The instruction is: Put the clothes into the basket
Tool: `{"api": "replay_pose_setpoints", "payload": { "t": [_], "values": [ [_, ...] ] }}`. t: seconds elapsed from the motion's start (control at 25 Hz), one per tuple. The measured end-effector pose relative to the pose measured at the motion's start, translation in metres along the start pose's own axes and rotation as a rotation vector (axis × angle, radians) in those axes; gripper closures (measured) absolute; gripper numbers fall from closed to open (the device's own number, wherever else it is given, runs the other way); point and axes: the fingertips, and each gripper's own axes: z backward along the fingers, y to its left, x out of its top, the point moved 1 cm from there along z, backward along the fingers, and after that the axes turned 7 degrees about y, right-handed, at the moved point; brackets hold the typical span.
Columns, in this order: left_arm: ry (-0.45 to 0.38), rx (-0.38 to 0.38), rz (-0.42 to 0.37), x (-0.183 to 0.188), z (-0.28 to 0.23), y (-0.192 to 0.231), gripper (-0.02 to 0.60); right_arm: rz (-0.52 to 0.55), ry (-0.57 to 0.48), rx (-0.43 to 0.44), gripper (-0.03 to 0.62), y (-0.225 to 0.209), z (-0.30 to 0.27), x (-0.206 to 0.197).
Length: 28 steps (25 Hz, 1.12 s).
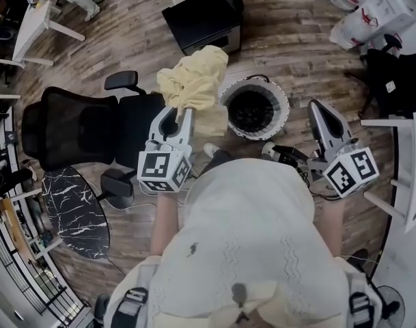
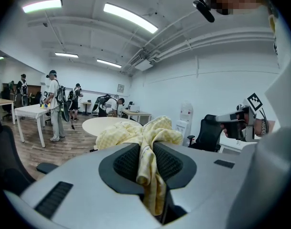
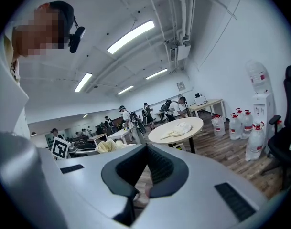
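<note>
Left gripper (image 1: 179,113): jaws clamped on pale yellow checked cloth (image 1: 194,80), near round white mesh basket (image 1: 281,118) on wooden plank floor (image 1: 289,53). Right gripper (image 1: 317,105): jaws together, nothing between.

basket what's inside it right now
Only a dark interior shows inside the basket; no clothes are visible in it. The yellow cloth, pinched between the jaws of the left gripper, hangs over its left rim, hiding that edge.
</note>
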Motion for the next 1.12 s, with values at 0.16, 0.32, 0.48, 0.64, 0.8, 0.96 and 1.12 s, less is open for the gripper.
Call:
{"api": "replay_pose_setpoints", "payload": {
  "t": [0.16,0.32,0.48,0.64,0.8,0.96,1.12],
  "values": [
    [0.001,0.002,0.015,-0.002,-0.012,-0.039,0.488,0.029,0.017,0.007,0.586,-0.025,0.023,0.002],
    [0.023,0.003,0.022,-0.012,-0.02,-0.075,0.488,0.03,0.011,0.015,0.586,-0.049,0.046,0.003],
    [0.036,0.015,0.011,-0.026,-0.033,-0.117,0.488,0.027,0.017,0.027,0.586,-0.083,0.074,-0.006],
    [0.043,0.028,0.022,-0.039,-0.045,-0.162,0.488,0.025,0.023,0.038,0.586,-0.118,0.104,-0.014],
    [0.052,0.026,0.036,-0.044,-0.052,-0.18,0.488,0.032,0.021,0.04,0.586,-0.13,0.116,-0.007],
    [0.06,0.026,0.037,-0.057,-0.056,-0.199,0.488,0.031,0.024,0.047,0.586,-0.141,0.129,-0.013],
    [0.07,0.03,0.055,-0.064,-0.06,-0.214,0.488,0.034,0.036,0.056,0.586,-0.149,0.137,-0.015]
  ]
}}
